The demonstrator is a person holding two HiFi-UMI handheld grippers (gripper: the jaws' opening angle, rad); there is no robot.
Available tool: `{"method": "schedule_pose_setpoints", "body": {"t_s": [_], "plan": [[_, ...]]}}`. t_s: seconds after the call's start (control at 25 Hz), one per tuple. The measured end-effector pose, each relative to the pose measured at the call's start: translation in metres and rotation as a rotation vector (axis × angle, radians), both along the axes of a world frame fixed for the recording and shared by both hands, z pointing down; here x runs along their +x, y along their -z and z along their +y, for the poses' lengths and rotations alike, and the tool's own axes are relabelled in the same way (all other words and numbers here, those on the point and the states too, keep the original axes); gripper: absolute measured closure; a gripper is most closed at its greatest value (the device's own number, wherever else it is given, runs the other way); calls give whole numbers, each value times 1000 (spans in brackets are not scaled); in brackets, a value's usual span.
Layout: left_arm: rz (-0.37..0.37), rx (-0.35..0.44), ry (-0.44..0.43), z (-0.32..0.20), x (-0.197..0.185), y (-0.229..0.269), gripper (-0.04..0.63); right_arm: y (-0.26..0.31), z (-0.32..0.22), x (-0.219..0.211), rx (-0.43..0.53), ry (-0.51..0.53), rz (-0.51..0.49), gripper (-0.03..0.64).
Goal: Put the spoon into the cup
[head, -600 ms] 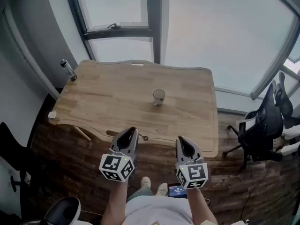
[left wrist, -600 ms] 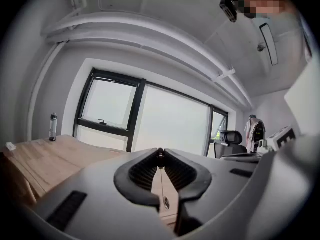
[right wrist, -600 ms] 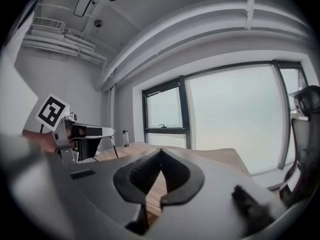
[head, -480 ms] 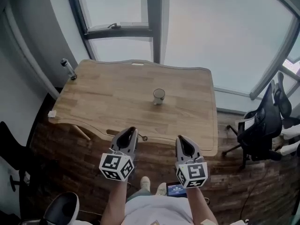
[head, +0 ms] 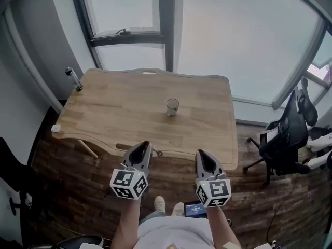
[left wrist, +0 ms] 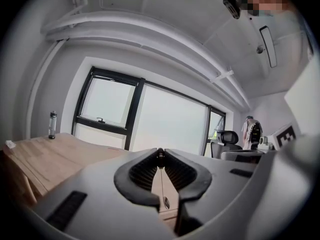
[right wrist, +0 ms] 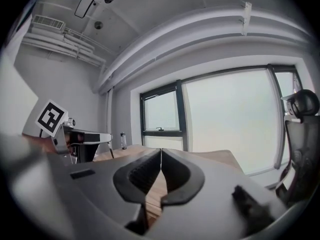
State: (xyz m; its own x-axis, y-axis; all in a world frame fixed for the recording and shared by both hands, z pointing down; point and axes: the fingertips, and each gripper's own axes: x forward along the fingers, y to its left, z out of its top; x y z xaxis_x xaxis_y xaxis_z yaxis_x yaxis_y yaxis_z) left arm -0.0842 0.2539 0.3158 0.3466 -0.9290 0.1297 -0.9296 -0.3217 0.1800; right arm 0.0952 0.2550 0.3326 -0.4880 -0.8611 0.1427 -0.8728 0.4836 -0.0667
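While the person stands at the near edge of the pale wooden counter (head: 119, 108), both claws are held out side by side, tips pointing toward the far window (head: 129, 14). The left claw (head: 146, 145) is pinched shut on the end of a thin metal spoon (left wrist: 166, 203). In the left gripper view, the dark handle tip sits clamped between the ribbed pads (left wrist: 145, 170), and the slim shaft hangs straight down from there to the small oval bowl. Seen from the head view, the spoon hangs just beside the counter's near edge, well apart from the cup.

The right claw (head: 200, 153) has its jaws pressed together along their whole length, with nothing between them. It hovers level with the left one, close to the counter's near edge.

The small pale round cup (head: 172, 106) stands upright near the middle of the counter, on its own and well ahead of both claws. It is too small in the head view to tell what its inside holds.

A clear bottle with a dark cap (head: 72, 79) stands upright at the counter's far left corner. A small white scrap (head: 54, 128) lies at the left edge. A black office chair (head: 282, 139) stands on the dark wood floor (head: 78, 191) to the right of the counter, and the person's light shoes (head: 167, 205) show below between the two arms.
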Motion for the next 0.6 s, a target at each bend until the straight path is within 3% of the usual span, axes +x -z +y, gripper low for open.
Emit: {"method": "schedule_pose_setpoints", "body": {"t_s": [0.6], "plan": [[-13, -10, -16, -5, 19, -7, 543, -13, -6, 22, -31, -11, -12, 586]]}}
